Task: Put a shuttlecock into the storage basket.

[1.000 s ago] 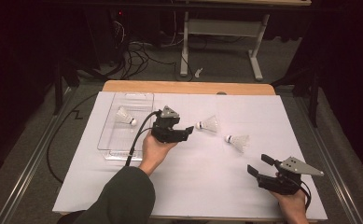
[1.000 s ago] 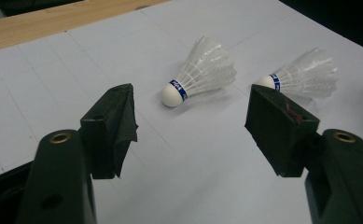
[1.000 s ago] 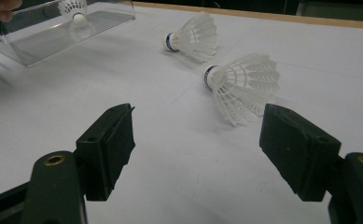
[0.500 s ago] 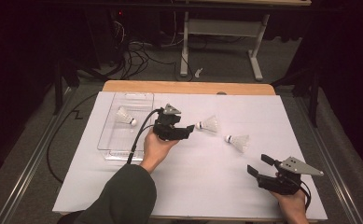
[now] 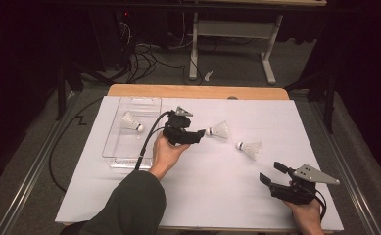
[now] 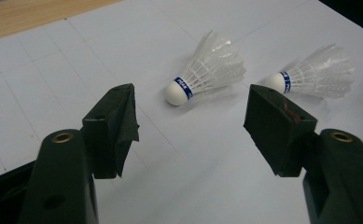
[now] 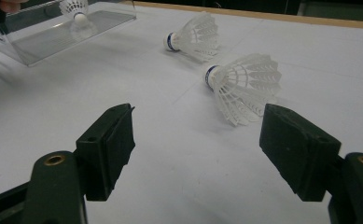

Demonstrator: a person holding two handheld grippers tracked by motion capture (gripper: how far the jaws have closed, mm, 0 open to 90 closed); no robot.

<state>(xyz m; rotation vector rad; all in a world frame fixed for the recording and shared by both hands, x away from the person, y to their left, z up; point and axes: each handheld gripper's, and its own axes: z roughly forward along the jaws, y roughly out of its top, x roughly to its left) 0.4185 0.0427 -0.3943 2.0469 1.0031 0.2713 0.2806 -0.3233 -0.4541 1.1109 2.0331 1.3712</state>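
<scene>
While your left claw (image 5: 201, 133) hangs with its jaws spread wide and nothing between them, the nearer shuttlecock (image 6: 206, 71) lies on its side on the white worktop (image 5: 207, 196) just ahead of the jaw tips, cork end toward the claw and feathers pointing away. The second shuttlecock (image 6: 317, 71) lies just beyond and off toward the claw's right jaw, near the first but apart from it. A third shuttlecock (image 5: 130, 121) already sits in the clear tray (image 5: 114, 147) behind the left claw, so the likely job is to carry these two there as well. The chief risk, I judge, is closing on the feather skirt (it looks thin and springy): squeeze there and it may crush or squirt out sideways. Aim for the cork with its blue band. Come in too low and a jaw tip could nudge the cork and roll the shuttlecock into its neighbour. Your right claw (image 5: 271, 173) rests open and empty too, well back from the second shuttlecock, which lies ahead of it and toward its right jaw.
</scene>
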